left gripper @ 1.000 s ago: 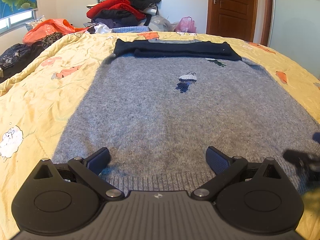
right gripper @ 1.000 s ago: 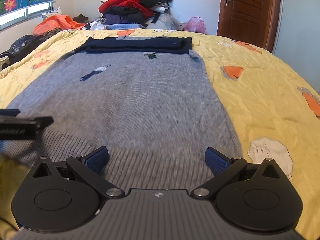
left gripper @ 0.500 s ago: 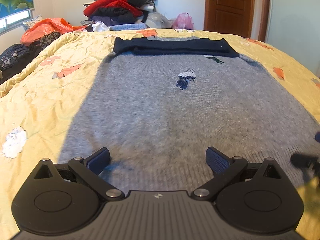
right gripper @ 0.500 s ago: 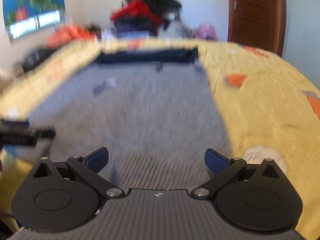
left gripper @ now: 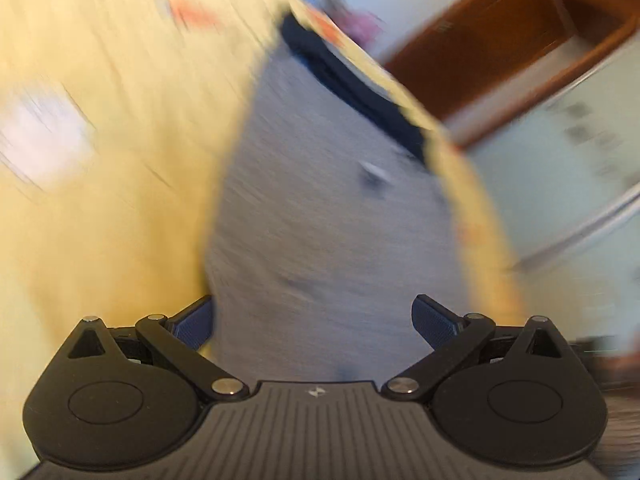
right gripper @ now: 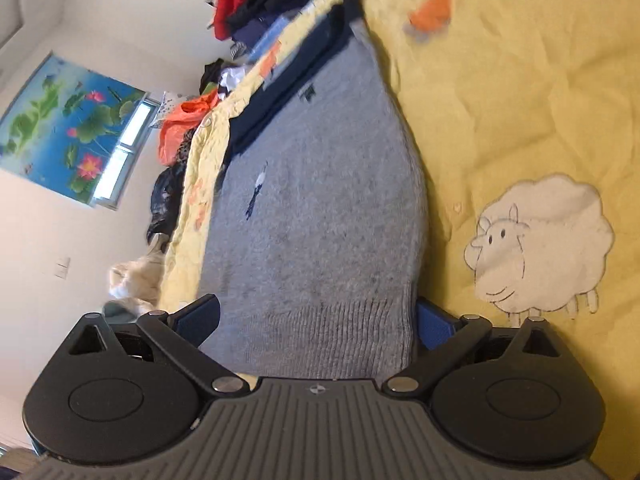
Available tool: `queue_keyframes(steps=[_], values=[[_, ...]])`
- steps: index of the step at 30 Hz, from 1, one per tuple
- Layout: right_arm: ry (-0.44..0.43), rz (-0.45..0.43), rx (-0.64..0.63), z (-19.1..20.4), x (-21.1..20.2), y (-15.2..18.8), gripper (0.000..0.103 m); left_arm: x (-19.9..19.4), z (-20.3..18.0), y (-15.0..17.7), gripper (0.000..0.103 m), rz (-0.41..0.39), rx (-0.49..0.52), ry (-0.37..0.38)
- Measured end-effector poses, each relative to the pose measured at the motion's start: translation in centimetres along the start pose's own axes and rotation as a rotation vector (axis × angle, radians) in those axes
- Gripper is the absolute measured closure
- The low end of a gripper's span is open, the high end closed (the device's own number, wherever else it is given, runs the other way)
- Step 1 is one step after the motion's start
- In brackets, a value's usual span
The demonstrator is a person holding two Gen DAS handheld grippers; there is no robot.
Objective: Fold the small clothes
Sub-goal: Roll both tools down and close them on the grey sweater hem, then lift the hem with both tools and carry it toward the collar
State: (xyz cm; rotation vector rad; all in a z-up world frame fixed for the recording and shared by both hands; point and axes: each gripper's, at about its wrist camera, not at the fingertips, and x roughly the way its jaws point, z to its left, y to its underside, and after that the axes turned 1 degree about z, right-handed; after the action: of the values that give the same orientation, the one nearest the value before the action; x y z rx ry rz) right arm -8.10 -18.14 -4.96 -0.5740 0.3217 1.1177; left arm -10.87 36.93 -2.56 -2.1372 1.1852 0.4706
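- Both tools are rolled sideways at the ribbed hem of the grey knitted sweater [right gripper: 320,208] on the yellow bed quilt [right gripper: 520,100].
- Left gripper [left gripper: 314,320] and right gripper [right gripper: 318,320] gape wide, holding nothing.
- Next, I'd judge: pinch the hem corners.

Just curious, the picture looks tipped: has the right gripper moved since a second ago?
Yes. The right gripper has rolled sideways: the yellow quilt, level before, now slants steeply, and the grey knitted sweater hem lies between its open jaws.

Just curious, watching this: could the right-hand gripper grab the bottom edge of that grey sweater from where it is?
Probably yes. The right gripper is open, its fingers either side of the grey sweater's ribbed hem on the yellow bedspread. Nothing lies between them.
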Motion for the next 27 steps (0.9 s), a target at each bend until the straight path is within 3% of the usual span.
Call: queue_keyframes(steps=[1,3,5,9,12,14,15,17,19,23,27], values=[[-0.009,0.01,0.006,-0.1,0.3,-0.2,0.002,0.6,0.8,-0.2,0.0,0.054,-0.063,0.08],[-0.022,0.03,0.021,0.0,0.7,-0.4,0.002,1.4,1.6,-0.5,0.0,0.101,-0.126,0.138],[-0.013,0.042,0.001,0.5,1.0,-0.5,0.007,1.7,1.6,-0.8,0.0,0.115,-0.136,0.146],[0.047,0.055,-0.061,1.1,1.5,-0.9,0.038,1.5,2.0,-1.3,0.001,0.102,-0.165,0.148],[0.072,0.057,-0.077,1.0,1.4,-0.8,0.047,1.5,1.9,-1.5,0.009,0.109,-0.142,0.119],[0.079,0.048,-0.086,0.9,1.3,-0.5,0.053,1.2,2.3,-1.3,0.021,0.104,-0.136,0.107],[0.09,0.047,-0.096,0.8,1.3,-0.4,0.063,1.0,2.3,-1.3,0.027,0.101,-0.127,0.095],[0.099,0.053,-0.088,0.4,1.5,-0.2,0.078,1.1,2.4,-1.0,0.07,0.109,-0.112,0.05],[0.088,0.042,-0.074,-0.3,1.5,-0.1,0.082,1.5,2.9,-0.7,0.091,0.125,-0.1,0.007],[0.056,0.02,-0.052,-0.4,1.3,0.1,0.083,1.3,3.2,-0.5,0.097,0.114,-0.094,-0.013],[-0.08,-0.045,-0.006,0.3,0.2,-0.7,0.084,0.8,2.0,-0.9,0.098,0.089,-0.059,0.006]])
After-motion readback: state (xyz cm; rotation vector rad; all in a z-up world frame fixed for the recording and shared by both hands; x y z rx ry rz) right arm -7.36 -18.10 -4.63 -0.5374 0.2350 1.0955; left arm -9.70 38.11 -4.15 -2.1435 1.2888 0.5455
